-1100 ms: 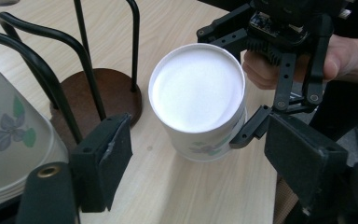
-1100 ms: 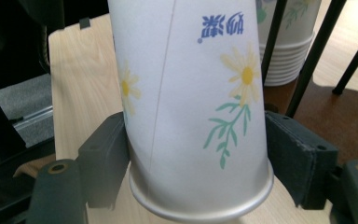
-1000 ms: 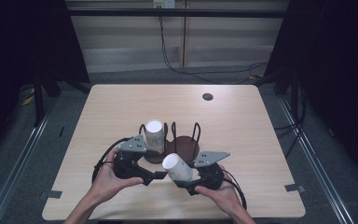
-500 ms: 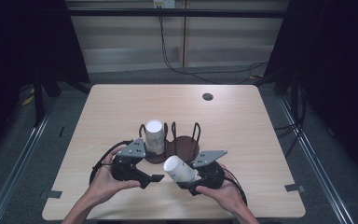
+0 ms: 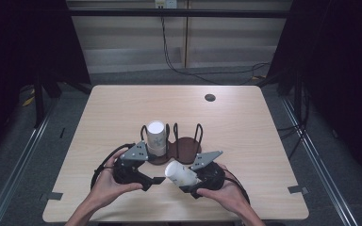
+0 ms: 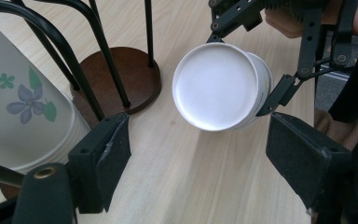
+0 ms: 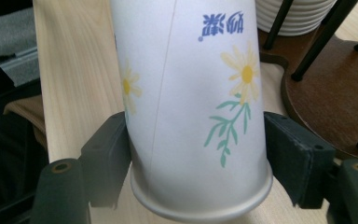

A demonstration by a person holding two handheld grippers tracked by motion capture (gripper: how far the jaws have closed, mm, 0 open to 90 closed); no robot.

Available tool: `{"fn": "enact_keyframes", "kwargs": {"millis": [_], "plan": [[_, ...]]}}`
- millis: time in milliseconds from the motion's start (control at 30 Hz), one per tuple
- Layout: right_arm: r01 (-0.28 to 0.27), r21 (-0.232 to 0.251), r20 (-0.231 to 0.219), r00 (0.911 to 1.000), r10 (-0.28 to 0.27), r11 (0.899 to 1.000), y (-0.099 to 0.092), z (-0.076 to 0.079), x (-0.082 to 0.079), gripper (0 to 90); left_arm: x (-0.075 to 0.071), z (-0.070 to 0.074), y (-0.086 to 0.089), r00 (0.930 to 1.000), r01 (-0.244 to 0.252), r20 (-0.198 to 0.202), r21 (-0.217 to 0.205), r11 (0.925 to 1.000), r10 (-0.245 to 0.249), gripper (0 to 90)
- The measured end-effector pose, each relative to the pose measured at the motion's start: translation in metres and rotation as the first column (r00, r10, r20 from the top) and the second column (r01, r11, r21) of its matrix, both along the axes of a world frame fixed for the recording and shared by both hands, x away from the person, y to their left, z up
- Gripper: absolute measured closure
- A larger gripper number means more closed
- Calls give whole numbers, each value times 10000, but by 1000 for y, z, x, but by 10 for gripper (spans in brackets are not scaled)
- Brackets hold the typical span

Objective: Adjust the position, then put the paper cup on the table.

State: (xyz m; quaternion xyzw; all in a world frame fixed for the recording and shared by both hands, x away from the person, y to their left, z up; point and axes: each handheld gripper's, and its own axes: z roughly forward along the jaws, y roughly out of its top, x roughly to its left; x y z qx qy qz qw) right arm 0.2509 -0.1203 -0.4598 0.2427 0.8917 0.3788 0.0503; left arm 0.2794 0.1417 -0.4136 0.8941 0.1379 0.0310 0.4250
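Since a second ago the left gripper (image 5: 159, 181) has slid back from the rack (image 5: 185, 146) toward the near table edge, and its jaws have just been closing a bit after widening, with nothing between them. Right side hasn't budged.

So the main thing: a paper cup (image 5: 181, 173), white with a yellow daisy print, is clamped in the right gripper (image 5: 185, 184). Both pads squeeze its wall just above the rolled rim, seen clearly in the right gripper view (image 7: 200, 140). It's tipped over, lying nearly flat just off the table (image 5: 122, 113), flat bottom pointing up-left toward the rack. In the left gripper view that white bottom (image 6: 216, 86) faces straight at the camera.

Left jaws stand apart and empty, aimed at the cup from the side, tips close to it but not touching.

Just behind the cup sits the rack, a dark brown wooden base with black wire loops. Its left bay holds a stack (image 5: 156, 137) of upside-down cups, with blue flowers showing in the left gripper view (image 6: 23, 100). The right bay is bare wood.

Hands: both come in from the near edge, each wrapped around its gripper body, wrists low, grippers angled inward toward each other in front of the rack.
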Motion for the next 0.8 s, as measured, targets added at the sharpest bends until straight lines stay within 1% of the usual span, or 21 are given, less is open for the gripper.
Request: {"fn": "enact_keyframes", "kwargs": {"millis": [33,100,167,200,233,267,300,333,367,400,467,500,567,633,667,700,767,800], "plan": [[-48,-115,35,10000,49,9999,1,0,0,272,0,0,0,10000,5,-14,43,10000,-5,217],[-129,-253,-41,9999,128,9996,1,0,2,272,0,-1,0,10000,-11,-27,131,9999,12,217],[-144,-441,-55,9999,142,9989,2,1,3,273,-2,-1,-1,9999,49,113,343,9994,-53,226],[-153,-596,-189,9997,142,9981,2,2,4,274,-2,-1,-2,9999,87,140,363,9993,-92,245],[-167,-714,-188,9997,154,9973,2,2,5,274,-2,-1,-2,9999,126,107,388,9992,-130,245],[-167,-817,-244,9996,148,9965,2,2,6,276,-2,-2,-3,9997,131,183,468,9988,-139,240],[-210,-876,-323,9993,182,9959,3,2,6,276,-2,-2,-3,9997,133,191,490,9987,-143,234],[-270,-1053,-314,9992,239,9941,3,3,8,276,-2,-3,-4,9999,126,97,476,9988,-131,233],[-257,-1220,-358,9991,215,9922,3,4,8,277,-1,-3,-4,9998,172,92,548,9984,-177,233],[-323,-1195,-385,9989,279,9923,4,4,9,277,0,-3,-4,9998,194,57,553,9983,-198,229],[-343,-1336,-424,9987,288,9904,4,5,10,277,-1,-4,-5,9997,231,-103,541,9983,-226,223],[-430,-1456,-435,9984,370,9884,5,6,10,278,-1,-4,-5,9995,317,-85,632,9975,-312,221],[-542,-1661,-394,9981,483,9846,6,7,10,277,-2,-5,-6,9995,309,-91,639,9975,-303,216],[-638,-1640,-524,9971,559,9844,8,8,10,280,-2,-5,-6,9994,343,-82,749,9966,-337,198],[-681,-1678,-491,9970,607,9835,9,8,9,281,-2,-5,-7,9993,373,-109,736,9966,-365,192],[-674,-1779,-453,9972,602,9817,9,8,9,281,-1,-5,-7,9990,442,-88,810,9957,-436,189],[-738,-1894,-533,9965,648,9791,10,10,9,283,-2,-7,-8,9983,578,-133,935,9939,-568,189],[-789,-1994,-544,9961,693,9767,11,11,9,283,-3,-7,-9,9984,553,-163,944,9940,-540,189]]}}
